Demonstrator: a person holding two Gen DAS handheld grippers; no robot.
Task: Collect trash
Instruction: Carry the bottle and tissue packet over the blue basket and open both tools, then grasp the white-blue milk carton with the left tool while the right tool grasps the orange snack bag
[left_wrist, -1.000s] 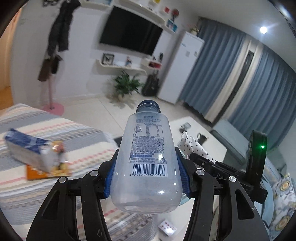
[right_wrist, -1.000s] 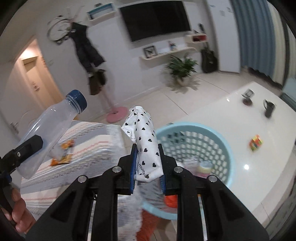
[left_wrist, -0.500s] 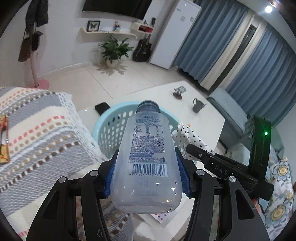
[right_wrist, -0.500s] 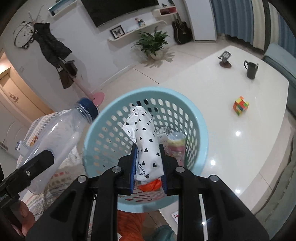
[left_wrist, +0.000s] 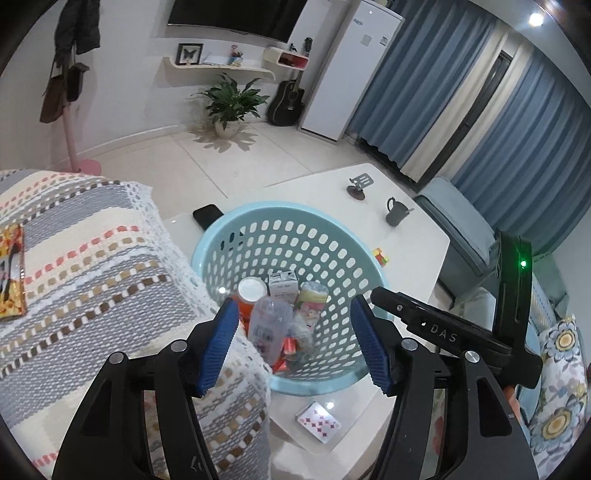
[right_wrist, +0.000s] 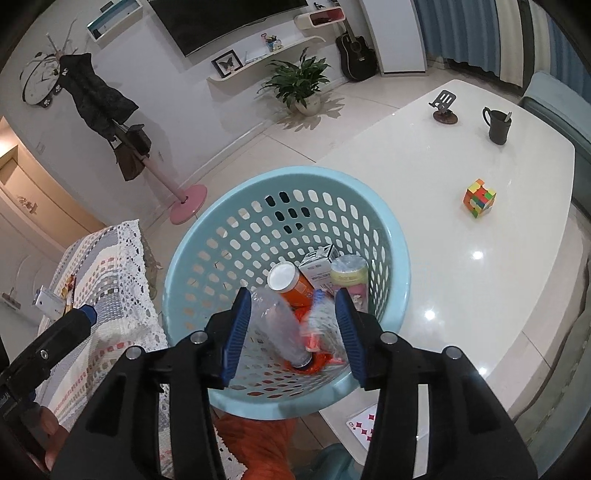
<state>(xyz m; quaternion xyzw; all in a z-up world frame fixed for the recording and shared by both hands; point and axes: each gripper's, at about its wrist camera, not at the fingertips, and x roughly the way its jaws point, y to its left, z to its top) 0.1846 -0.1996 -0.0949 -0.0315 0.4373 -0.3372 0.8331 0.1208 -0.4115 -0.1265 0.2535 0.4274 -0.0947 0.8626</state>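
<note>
A light blue perforated basket (left_wrist: 258, 214) (right_wrist: 207, 240) stands on the white table's near corner. Inside it lie a clear plastic bottle (left_wrist: 267, 326) (right_wrist: 279, 325), an orange can (right_wrist: 291, 282), a small carton (right_wrist: 316, 267), a pale cup (right_wrist: 351, 280) and a blurred spotted wrapper (right_wrist: 325, 325). My left gripper (left_wrist: 293, 345) is open and empty above the basket's near rim. My right gripper (right_wrist: 293, 330) is open and empty over the basket. A snack packet (left_wrist: 11, 273) lies on the striped blanket at the left.
The white table (right_wrist: 443, 177) holds a colour cube (right_wrist: 479, 197), a dark mug (right_wrist: 498, 125), a phone stand (right_wrist: 445, 107), a black phone (left_wrist: 207, 216) and a playing card (left_wrist: 319, 424). The striped blanket (left_wrist: 92, 266) lies left of the basket. A blue sofa (left_wrist: 458, 221) stands beyond the table.
Both grippers opened above the basket. The bottle dropped from the left gripper and the spotted wrapper from the right into the basket.
</note>
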